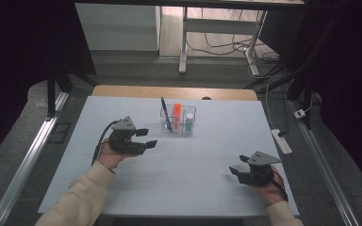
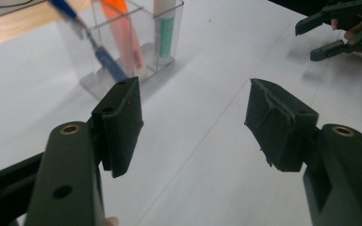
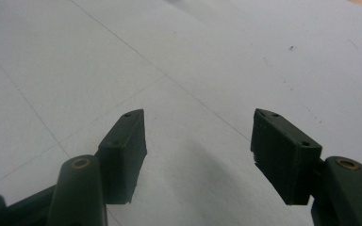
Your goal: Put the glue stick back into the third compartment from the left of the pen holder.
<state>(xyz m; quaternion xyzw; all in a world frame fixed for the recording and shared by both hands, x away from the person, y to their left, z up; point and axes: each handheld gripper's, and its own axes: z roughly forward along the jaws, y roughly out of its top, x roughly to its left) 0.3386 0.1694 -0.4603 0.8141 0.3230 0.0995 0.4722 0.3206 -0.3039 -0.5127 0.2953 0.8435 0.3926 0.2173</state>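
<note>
So the clear holder [image 1: 178, 119] sits toward the far middle of the white bench [image 1: 75, 155], split into compartments. In it there's a blue pen [image 1: 165, 114] leaning to the left, an orange marker [image 1: 176, 114] standing upright, and a white tube with a green label [image 1: 189, 121] off to the right. In the left gripper view they look like they're each in their own slot, though I can't be sure about the dividers.

The left tongs [image 1: 146, 137] are wide apart with nothing between them, near the holder's left side and aimed at it. The right tongs [image 1: 235, 170] are also spread wide and empty, well apart at the near right.

My guess is the pen's the thing here: light, stiff, smooth plastic, probably slippery. I'd pinch it on the upper barrel sticking out above the rim. The holder looks light too and could tip or slide.
</note>
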